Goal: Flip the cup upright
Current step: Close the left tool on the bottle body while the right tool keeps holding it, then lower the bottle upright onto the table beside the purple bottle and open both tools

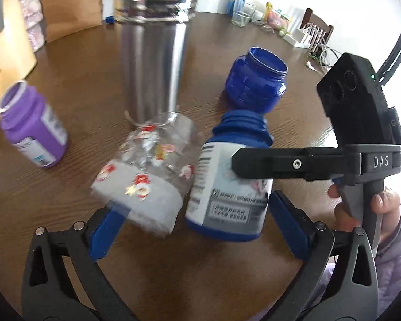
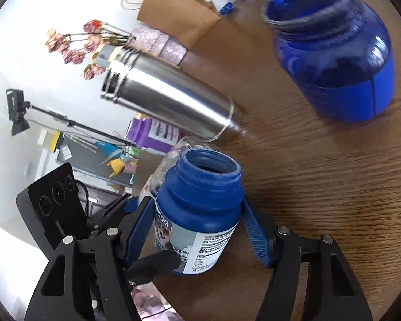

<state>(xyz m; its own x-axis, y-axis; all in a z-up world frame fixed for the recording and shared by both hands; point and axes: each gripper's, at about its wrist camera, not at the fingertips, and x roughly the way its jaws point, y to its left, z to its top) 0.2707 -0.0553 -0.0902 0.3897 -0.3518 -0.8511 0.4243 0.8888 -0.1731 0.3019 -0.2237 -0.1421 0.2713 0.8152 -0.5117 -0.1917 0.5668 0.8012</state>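
Observation:
A clear plastic cup (image 1: 147, 176) with Santa stickers lies tilted on the wooden table (image 1: 74, 85), its frosted end towards me; the right wrist view shows only a sliver of it (image 2: 171, 157). Beside it is a blue bottle (image 1: 227, 187) with a white label, mouth pointing away. My left gripper (image 1: 197, 206) is open wide around both, one pad touching the cup and the other by the bottle's base. My right gripper (image 2: 195, 203) is shut on the blue bottle (image 2: 197, 214). One of its fingers (image 1: 280, 163) crosses the label. A person's hand (image 1: 361, 206) holds that gripper.
A steel tumbler (image 1: 152, 61) stands just behind the cup. An open blue jar (image 1: 256, 80) stands to the right, a purple bottle (image 1: 32, 125) to the left. A paper bag (image 1: 72, 2), a glass (image 1: 243, 13) and chargers with cables (image 1: 307, 37) line the far edge.

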